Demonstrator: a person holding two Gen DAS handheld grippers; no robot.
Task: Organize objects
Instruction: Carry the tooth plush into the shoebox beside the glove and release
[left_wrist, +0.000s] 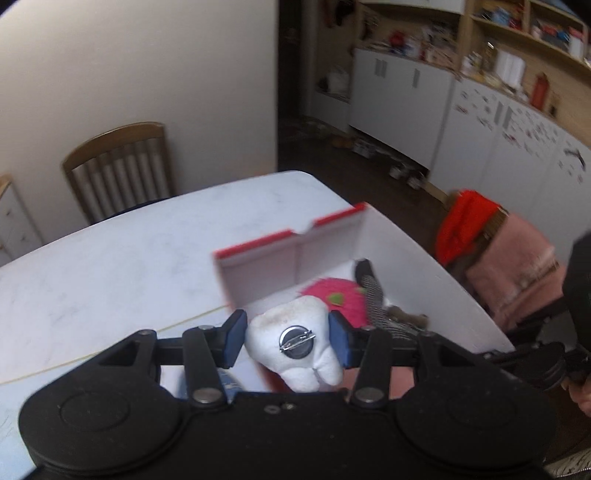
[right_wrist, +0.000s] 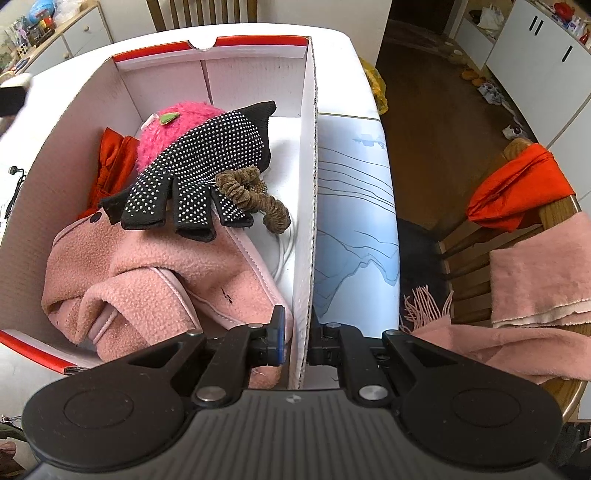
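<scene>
My left gripper (left_wrist: 288, 341) is shut on a white tooth-shaped plush with a metal badge (left_wrist: 291, 343) and holds it over the near edge of the white box with red rims (left_wrist: 258, 273). My right gripper (right_wrist: 297, 341) is shut on the box's right wall (right_wrist: 308, 221), one finger inside, one outside. Inside the box lie a pink fleece garment (right_wrist: 147, 280), a black studded glove (right_wrist: 199, 166), a pink fuzzy toy (right_wrist: 166, 129), a brown scrunchie (right_wrist: 255, 195) and a red cloth (right_wrist: 114, 158). The pink toy (left_wrist: 332, 295) and glove (left_wrist: 373, 291) also show in the left wrist view.
The box sits on a white marble table (left_wrist: 110, 266). A wooden chair (left_wrist: 118, 166) stands behind the table. Another chair (right_wrist: 517, 236) at the right carries a red cloth (right_wrist: 517, 188) and a pink scarf (right_wrist: 539, 273). A pale blue sheet (right_wrist: 354, 221) lies right of the box.
</scene>
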